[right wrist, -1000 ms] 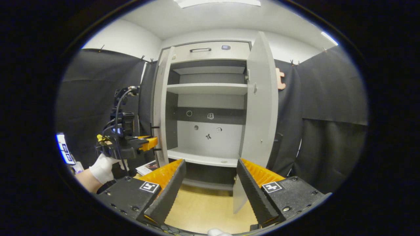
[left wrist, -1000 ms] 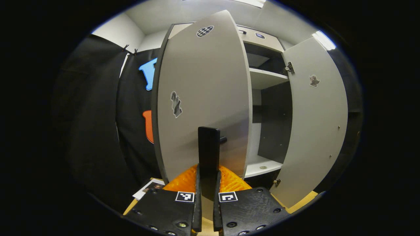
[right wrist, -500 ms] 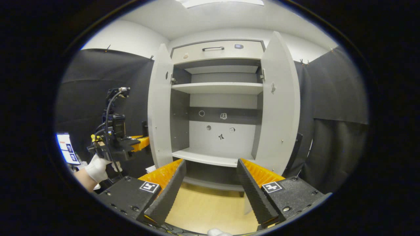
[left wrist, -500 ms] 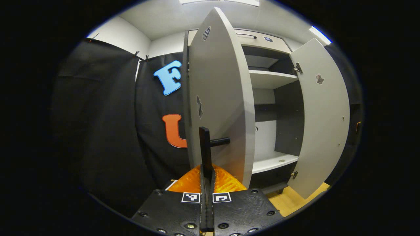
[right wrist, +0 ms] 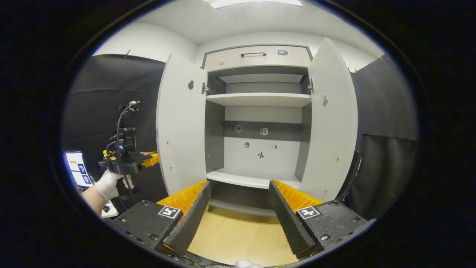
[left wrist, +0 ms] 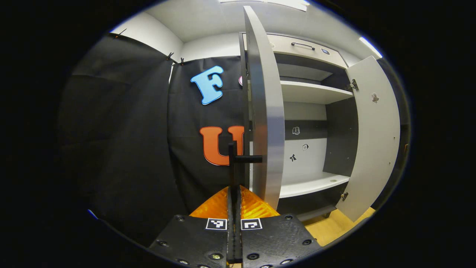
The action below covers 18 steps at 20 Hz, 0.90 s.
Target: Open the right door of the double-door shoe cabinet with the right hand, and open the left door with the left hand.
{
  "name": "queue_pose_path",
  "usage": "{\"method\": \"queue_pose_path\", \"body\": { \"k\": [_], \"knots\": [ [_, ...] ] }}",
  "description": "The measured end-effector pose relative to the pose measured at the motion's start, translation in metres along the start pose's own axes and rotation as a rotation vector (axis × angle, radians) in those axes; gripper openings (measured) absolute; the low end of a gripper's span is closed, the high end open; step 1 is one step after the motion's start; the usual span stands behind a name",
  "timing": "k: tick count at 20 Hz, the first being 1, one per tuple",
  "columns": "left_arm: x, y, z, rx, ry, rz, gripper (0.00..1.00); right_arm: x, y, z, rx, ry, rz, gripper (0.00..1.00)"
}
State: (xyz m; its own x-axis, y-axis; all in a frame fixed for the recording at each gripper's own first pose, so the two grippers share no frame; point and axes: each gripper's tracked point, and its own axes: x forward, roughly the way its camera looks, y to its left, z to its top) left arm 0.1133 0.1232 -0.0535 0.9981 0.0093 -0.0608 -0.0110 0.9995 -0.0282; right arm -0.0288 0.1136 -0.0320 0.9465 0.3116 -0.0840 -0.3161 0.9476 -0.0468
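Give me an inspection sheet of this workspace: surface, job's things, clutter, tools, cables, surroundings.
Surface: wood-coloured floor in front of the cabinet.
Job's things: shoe cabinet with left door and right door both swung open; shelves bare apart from small stickers on the back panel.
Clutter: a screen at the far left.
Tools: left tool shut on the left door's handle; right tool open, holding nothing, facing the cabinet.
Cables: black cable looping above the left tool, held by a gloved hand.
Surroundings: black cloth walls, white ceiling with lights.
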Motion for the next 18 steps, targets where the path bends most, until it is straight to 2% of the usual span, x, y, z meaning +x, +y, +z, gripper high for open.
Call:
{"method": "queue_pose_path", "body": {
  "k": [4, 5, 6, 13, 14, 18],
  "knots": [
    [0.000, 0.001, -0.001, 0.054, -0.009, -0.018, 0.00, -0.003, -0.002, -0.001, 0.010, 0.004, -0.027, 0.99],
    [0.000, 0.000, -0.001, 0.059, -0.009, -0.019, 0.08, -0.004, -0.004, 0.000, 0.012, 0.000, -0.038, 0.99],
    [0.000, 0.001, -0.001, 0.058, -0.007, -0.019, 0.00, -0.005, -0.005, 0.002, 0.014, -0.005, -0.046, 0.99],
    [-0.004, 0.006, 0.000, 0.063, 0.001, 0.011, 0.03, -0.011, -0.009, 0.004, 0.017, -0.015, -0.075, 0.99],
    [-0.005, 0.013, -0.001, 0.058, 0.001, 0.027, 0.00, -0.011, -0.012, 0.005, 0.015, -0.014, -0.086, 0.99],
    [-0.019, 0.040, 0.000, -0.012, -0.001, 0.083, 0.70, -0.013, -0.019, 0.009, 0.020, -0.025, -0.114, 0.99]
  ]
}}
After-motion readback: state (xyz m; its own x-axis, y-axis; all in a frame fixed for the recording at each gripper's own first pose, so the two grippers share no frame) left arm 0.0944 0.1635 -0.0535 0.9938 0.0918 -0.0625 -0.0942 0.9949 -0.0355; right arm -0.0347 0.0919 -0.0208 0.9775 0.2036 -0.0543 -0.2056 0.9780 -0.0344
